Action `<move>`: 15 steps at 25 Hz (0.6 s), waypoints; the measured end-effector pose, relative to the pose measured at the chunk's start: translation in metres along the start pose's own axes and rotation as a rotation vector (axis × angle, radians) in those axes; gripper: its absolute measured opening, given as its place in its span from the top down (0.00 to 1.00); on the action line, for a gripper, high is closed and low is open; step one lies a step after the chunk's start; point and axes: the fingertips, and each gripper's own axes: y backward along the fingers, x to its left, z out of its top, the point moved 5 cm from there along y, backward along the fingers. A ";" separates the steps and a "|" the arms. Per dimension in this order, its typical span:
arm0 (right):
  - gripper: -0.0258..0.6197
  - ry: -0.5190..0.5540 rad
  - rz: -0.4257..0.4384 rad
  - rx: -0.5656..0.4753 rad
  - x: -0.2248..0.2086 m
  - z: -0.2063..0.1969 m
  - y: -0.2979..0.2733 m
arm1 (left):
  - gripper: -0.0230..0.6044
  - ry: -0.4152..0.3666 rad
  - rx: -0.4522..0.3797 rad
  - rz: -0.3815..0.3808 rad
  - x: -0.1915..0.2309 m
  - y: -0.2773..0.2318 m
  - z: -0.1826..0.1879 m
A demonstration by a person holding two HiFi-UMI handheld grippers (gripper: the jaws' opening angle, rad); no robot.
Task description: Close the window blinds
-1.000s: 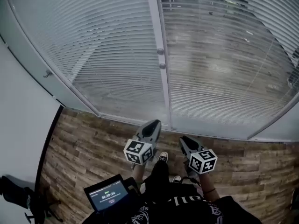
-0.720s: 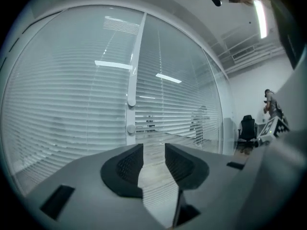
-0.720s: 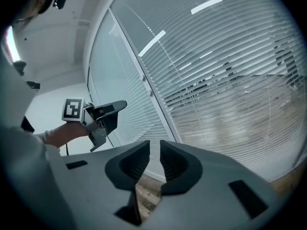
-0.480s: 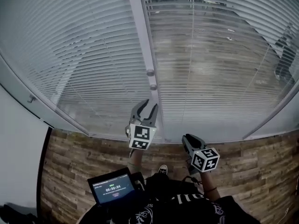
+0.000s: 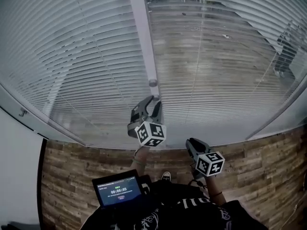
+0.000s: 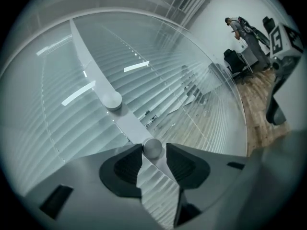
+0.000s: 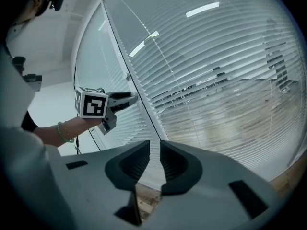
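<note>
Two grippers are facing the blinds (image 5: 225, 71) above wood floor (image 5: 268, 171). The left gripper (image 5: 152, 101) is just spreading around a knob (image 6: 152, 147); the right gripper (image 5: 191, 143) is hanging slightly parted, empty.

You're right up against a big window (image 5: 230, 56) – two glass panes split by a pale upright post (image 5: 141, 32), with the frame's sill running just above a wood-plank floor (image 5: 72, 171) in mixed brown tones. There's a plain white wall (image 5: 17, 176) off to the left, and the whole place is lit cool and even, with long ceiling light strips (image 7: 202, 8) mirrored in the glass. Over on the far side of the room – only the left gripper view catches it – you can make out some dark desks and chairs (image 6: 240, 61) on the same plank flooring.
</note>
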 end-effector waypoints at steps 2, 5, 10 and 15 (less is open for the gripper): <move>0.84 0.004 -0.002 0.004 0.001 0.001 -0.003 | 0.73 0.056 -0.012 -0.009 0.005 -0.002 -0.001; 0.84 0.004 -0.005 0.017 0.003 -0.005 -0.006 | 0.75 0.165 -0.028 -0.024 0.011 0.001 -0.004; 0.84 0.000 0.000 0.025 -0.001 -0.013 -0.007 | 0.76 0.635 -0.094 -0.056 0.010 0.003 -0.006; 0.84 -0.002 0.012 0.034 0.000 -0.011 -0.012 | 0.77 1.485 -0.247 -0.138 0.014 -0.003 -0.019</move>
